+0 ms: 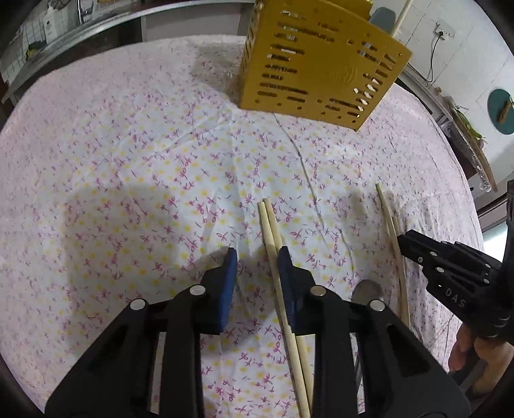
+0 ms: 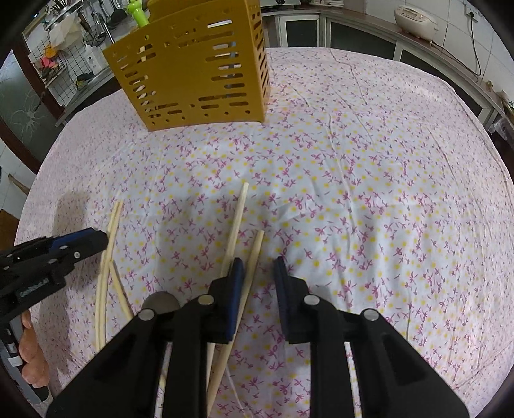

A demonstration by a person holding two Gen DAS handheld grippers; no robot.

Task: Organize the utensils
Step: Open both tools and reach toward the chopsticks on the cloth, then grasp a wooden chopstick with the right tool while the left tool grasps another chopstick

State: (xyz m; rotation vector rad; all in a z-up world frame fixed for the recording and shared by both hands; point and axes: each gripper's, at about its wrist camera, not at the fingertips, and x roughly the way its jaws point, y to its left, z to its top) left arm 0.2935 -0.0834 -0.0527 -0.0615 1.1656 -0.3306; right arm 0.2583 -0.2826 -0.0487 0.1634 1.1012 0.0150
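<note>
A pair of pale wooden chopsticks (image 1: 271, 231) lies on the floral tablecloth between the blue pads of my left gripper (image 1: 258, 257), against the right-hand pad; a gap shows on the other side, so it is open. A second pair of chopsticks (image 2: 237, 218) lies spread under my right gripper (image 2: 258, 267): one stick runs just inside its left pad, the other outside, and the jaws stand apart. Each gripper also shows in the other's view, the right gripper (image 1: 404, 242) and the left gripper (image 2: 101, 239). The yellow slotted utensil holder (image 1: 314, 64) (image 2: 199, 70) stands at the far side.
A grey rounded metal piece (image 1: 366, 289) (image 2: 160, 300), perhaps a spoon bowl, peeks out between the two grippers. A person's hand (image 1: 465, 350) (image 2: 32, 353) grips each handle. Kitchen counters ring the round table; a rice cooker (image 2: 416, 17) sits at the back right.
</note>
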